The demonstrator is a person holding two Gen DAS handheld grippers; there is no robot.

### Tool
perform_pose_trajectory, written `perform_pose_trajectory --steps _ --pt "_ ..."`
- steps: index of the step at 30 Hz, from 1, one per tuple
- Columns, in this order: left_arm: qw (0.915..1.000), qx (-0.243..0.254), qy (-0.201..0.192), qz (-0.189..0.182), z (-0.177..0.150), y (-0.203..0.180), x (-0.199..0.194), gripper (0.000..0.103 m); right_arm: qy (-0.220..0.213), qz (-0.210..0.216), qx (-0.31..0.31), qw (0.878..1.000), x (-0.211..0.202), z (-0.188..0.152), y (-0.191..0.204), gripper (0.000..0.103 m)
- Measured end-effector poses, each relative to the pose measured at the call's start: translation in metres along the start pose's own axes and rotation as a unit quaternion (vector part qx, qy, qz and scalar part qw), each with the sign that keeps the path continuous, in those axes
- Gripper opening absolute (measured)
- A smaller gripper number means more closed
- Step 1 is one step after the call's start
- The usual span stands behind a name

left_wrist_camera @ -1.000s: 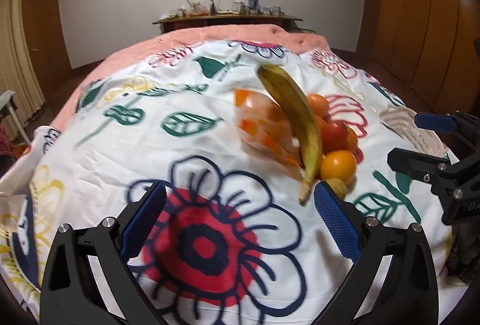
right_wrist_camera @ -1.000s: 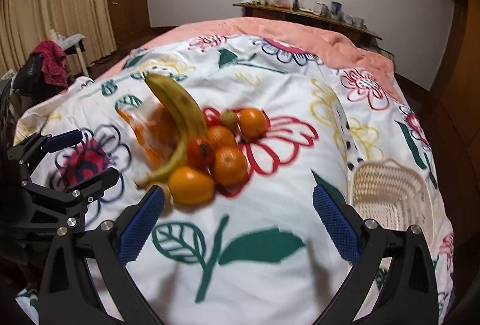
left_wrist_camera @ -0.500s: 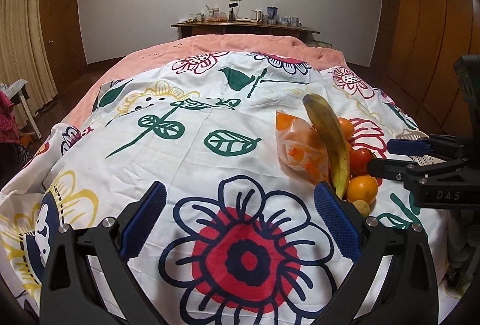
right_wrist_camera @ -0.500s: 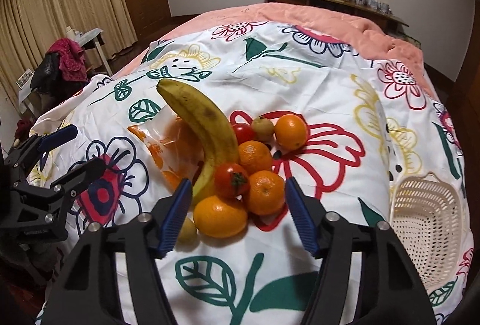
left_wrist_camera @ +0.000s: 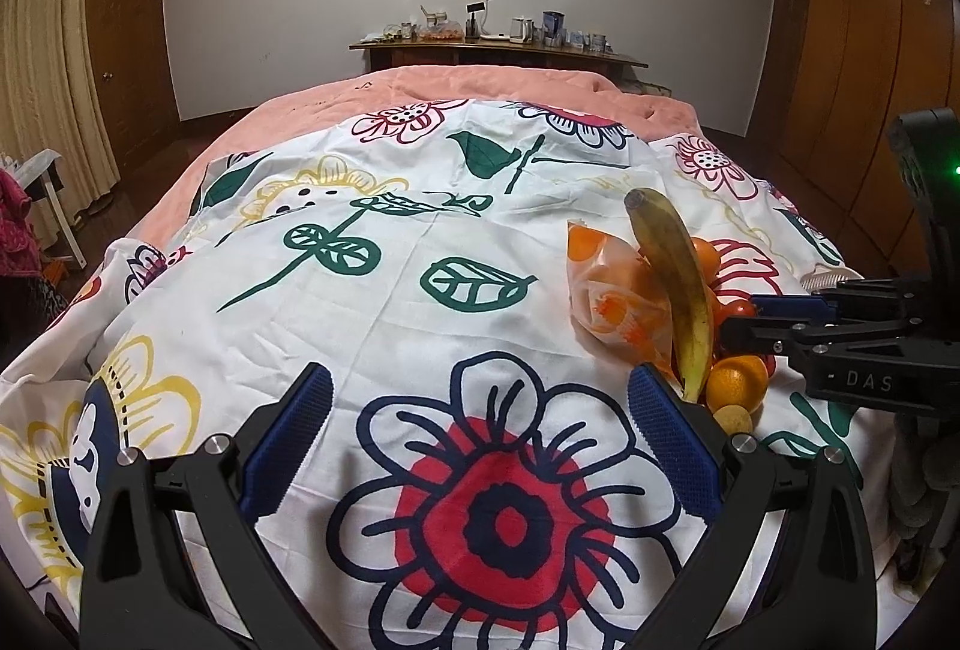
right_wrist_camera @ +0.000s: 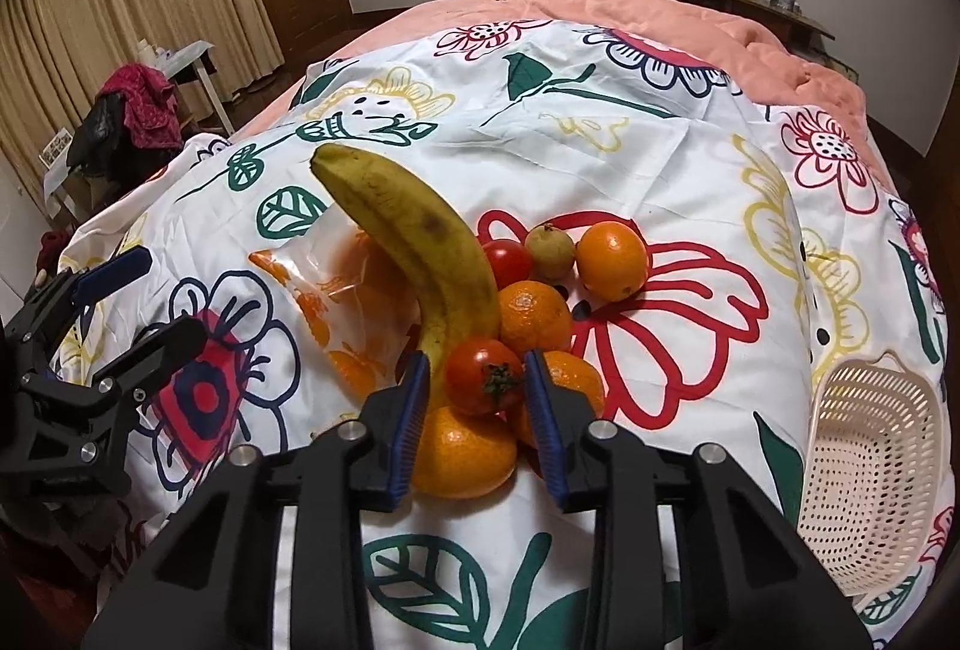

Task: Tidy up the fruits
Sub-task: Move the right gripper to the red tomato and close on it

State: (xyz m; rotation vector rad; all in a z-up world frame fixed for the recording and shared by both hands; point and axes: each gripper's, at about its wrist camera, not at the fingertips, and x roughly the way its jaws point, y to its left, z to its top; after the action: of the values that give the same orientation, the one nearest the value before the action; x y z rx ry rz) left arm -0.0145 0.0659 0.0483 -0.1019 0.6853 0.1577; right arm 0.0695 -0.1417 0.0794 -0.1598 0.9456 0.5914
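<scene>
A heap of fruit lies on the flowered bedspread [right_wrist_camera: 660, 158]: a banana [right_wrist_camera: 414, 230], several oranges [right_wrist_camera: 534, 314], two tomatoes and a small green-brown fruit [right_wrist_camera: 549, 245], beside a clear bag of orange pieces [right_wrist_camera: 336, 302]. My right gripper [right_wrist_camera: 476, 357] is closing its jaws on the near tomato [right_wrist_camera: 480, 380], with the blue pads against its sides. In the left wrist view the same gripper [left_wrist_camera: 744, 317] reaches into the heap behind the banana [left_wrist_camera: 672, 260]. My left gripper [left_wrist_camera: 480, 380] hovers open over a red flower print, holding nothing.
A pale plastic basket [right_wrist_camera: 870, 470] stands at the bed's right edge, right of the heap. A pink blanket [left_wrist_camera: 510, 86] covers the far end of the bed, with a cluttered wooden sideboard [left_wrist_camera: 498, 47] behind it. Curtains and a door are at the left.
My right gripper has moved in and down toward the heap, and its jaws have narrowed from wide open to clasping the near tomato. The left gripper's view has shifted left, its jaws unchanged.
</scene>
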Motion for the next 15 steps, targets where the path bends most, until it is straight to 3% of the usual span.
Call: perform_pose_trajectory --steps 15 --pt "1.0 0.001 -0.003 -0.001 0.005 -0.004 0.001 0.101 -0.022 0.009 0.03 0.999 -0.016 -0.006 -0.011 0.028"
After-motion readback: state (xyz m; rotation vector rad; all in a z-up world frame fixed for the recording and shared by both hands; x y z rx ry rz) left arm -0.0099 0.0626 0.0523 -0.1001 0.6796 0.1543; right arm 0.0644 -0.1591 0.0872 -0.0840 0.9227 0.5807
